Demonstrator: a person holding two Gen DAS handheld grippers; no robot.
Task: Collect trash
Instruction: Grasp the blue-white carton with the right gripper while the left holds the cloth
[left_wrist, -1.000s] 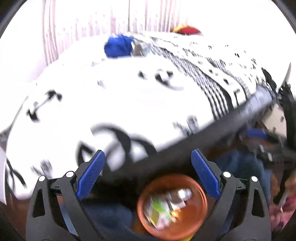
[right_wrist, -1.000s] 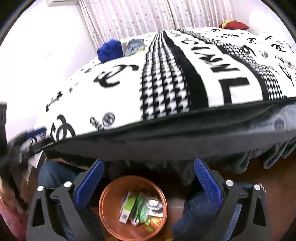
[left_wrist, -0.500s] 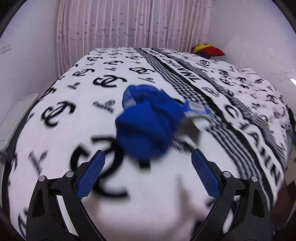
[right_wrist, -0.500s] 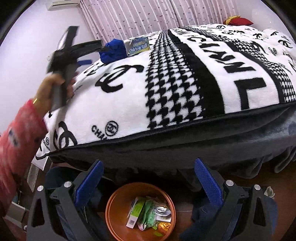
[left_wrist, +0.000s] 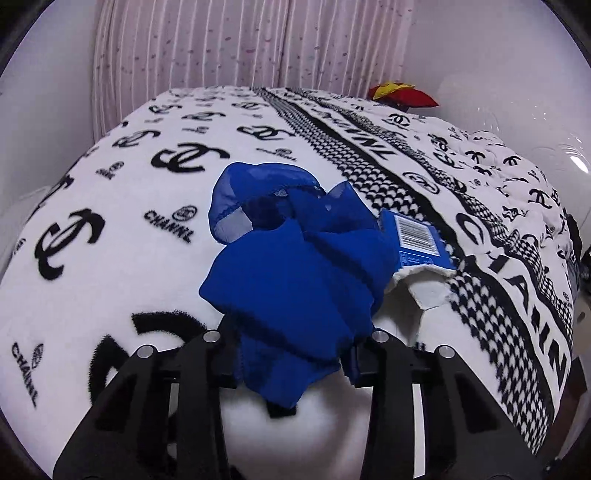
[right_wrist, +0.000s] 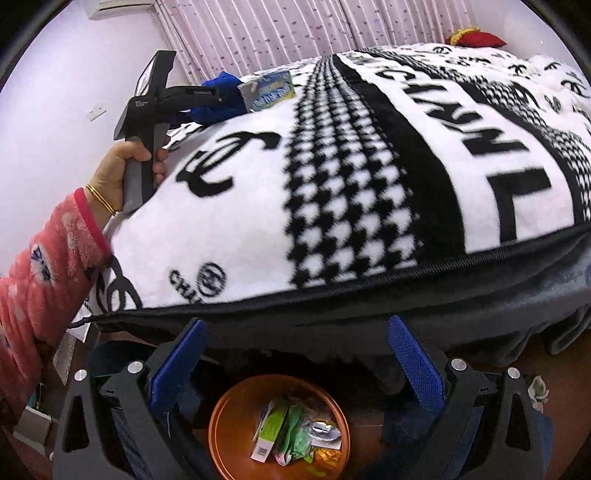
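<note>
A crumpled blue cloth (left_wrist: 295, 258) lies on the black-and-white blanket (left_wrist: 129, 266) of the bed. Beside it on the right is a blue packet with a barcode (left_wrist: 417, 240). My left gripper (left_wrist: 291, 354) is closing its jaws around the cloth's near end, and the fabric bunches between them and hides the pads. In the right wrist view the same cloth (right_wrist: 221, 92) and packet (right_wrist: 269, 90) sit far back on the bed. My right gripper (right_wrist: 295, 332) stands open with nothing in it, above an orange bowl (right_wrist: 225, 435) that holds several wrappers (right_wrist: 295, 432).
A person's hand (right_wrist: 118, 173) in a pink sleeve (right_wrist: 40, 280) holds the left tool at the bed's left side. A red and yellow cushion (left_wrist: 402, 94) lies at the far end. Striped curtains (left_wrist: 240, 48) hang behind. The bed's dark edge (right_wrist: 332, 314) overhangs the bowl.
The left gripper swung from above the orange bowl up over the bed to the blue cloth, and its jaws narrowed around the fabric. The right gripper stayed over the bowl, open.
</note>
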